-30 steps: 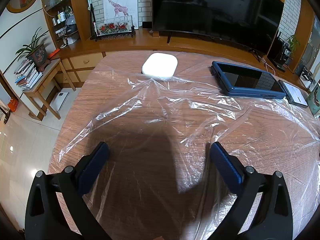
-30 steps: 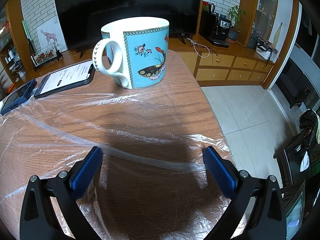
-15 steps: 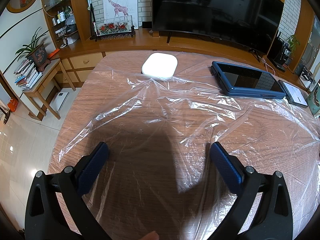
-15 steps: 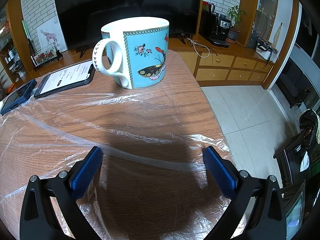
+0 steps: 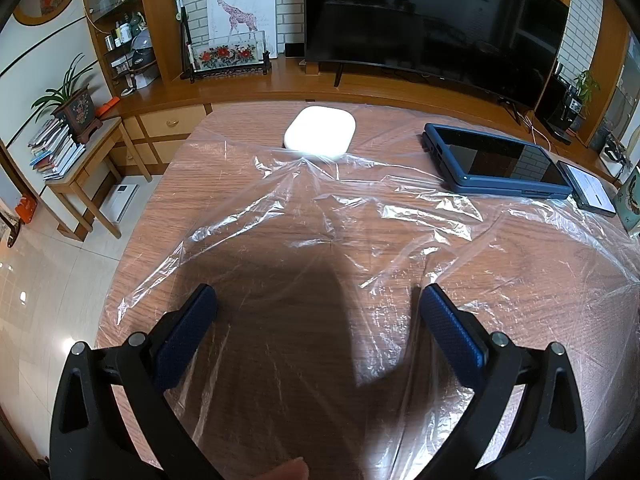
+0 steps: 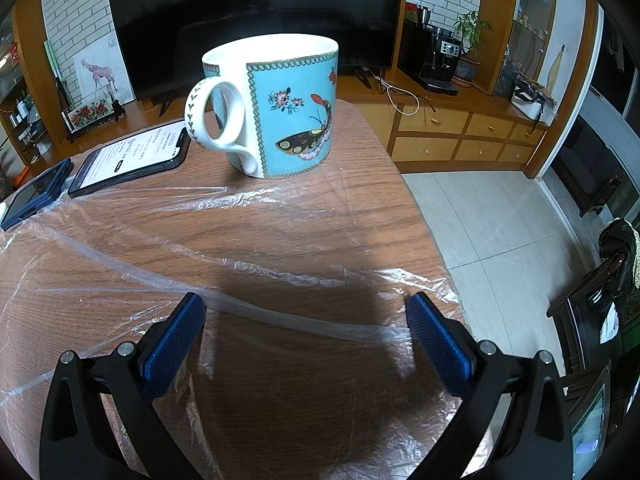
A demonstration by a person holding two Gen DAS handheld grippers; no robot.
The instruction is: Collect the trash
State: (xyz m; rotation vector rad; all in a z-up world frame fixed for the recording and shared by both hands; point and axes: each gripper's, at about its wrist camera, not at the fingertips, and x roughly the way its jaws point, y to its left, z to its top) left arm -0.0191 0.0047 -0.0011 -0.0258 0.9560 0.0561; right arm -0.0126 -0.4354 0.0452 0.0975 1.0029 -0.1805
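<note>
A large sheet of clear plastic film (image 5: 360,216) lies crumpled and spread over the wooden table (image 5: 168,196). In the right wrist view the same plastic film (image 6: 248,264) reaches the table's right edge, with a thick fold running between the fingers. My left gripper (image 5: 318,300) stands open just above the film, nothing between its blue pads. My right gripper (image 6: 306,308) is open too, low over the film near the table's right corner. A fingertip (image 5: 288,470) shows at the bottom of the left wrist view.
A white flat box (image 5: 320,132) sits at the far side, pinning the film's edge. A blue-cased tablet (image 5: 496,164) and a phone (image 6: 132,158) lie to the right. A turquoise butterfly mug (image 6: 272,108) stands ahead of the right gripper. The table edge (image 6: 432,232) drops to tiled floor.
Both grippers and the film stay where they were. A fingertip has come up into the bottom of the left wrist view.
</note>
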